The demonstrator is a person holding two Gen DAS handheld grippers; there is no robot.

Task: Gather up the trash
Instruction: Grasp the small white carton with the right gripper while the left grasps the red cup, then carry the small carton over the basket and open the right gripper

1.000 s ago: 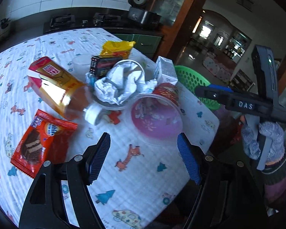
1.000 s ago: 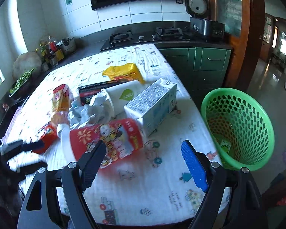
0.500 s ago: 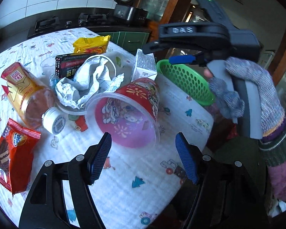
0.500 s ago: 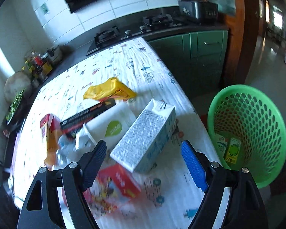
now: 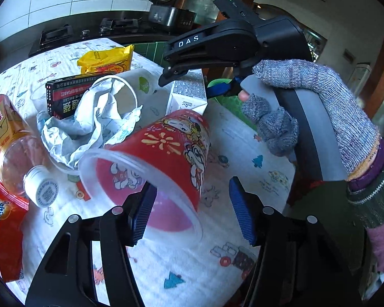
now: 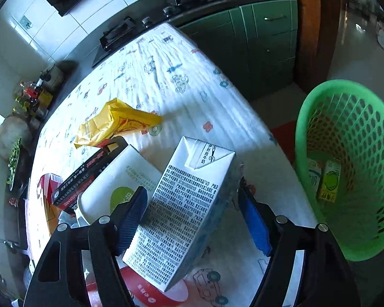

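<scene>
Lying on the patterned tabletop (image 6: 181,76), a white milk carton (image 6: 181,209) sits between the right gripper's (image 6: 194,217) closing fingers; a red cup (image 5: 161,158) sits between the left gripper's (image 5: 192,209) closing fingers. Green basket (image 6: 345,168) stands beside.

Each camera sits on its tongs, looking steeply down along the fingers, close over the counter (image 5: 199,268). Both views share the milk carton (image 6: 189,204), yellow packet (image 6: 115,125), white cup (image 5: 138,87) and stove (image 5: 87,33) behind
</scene>
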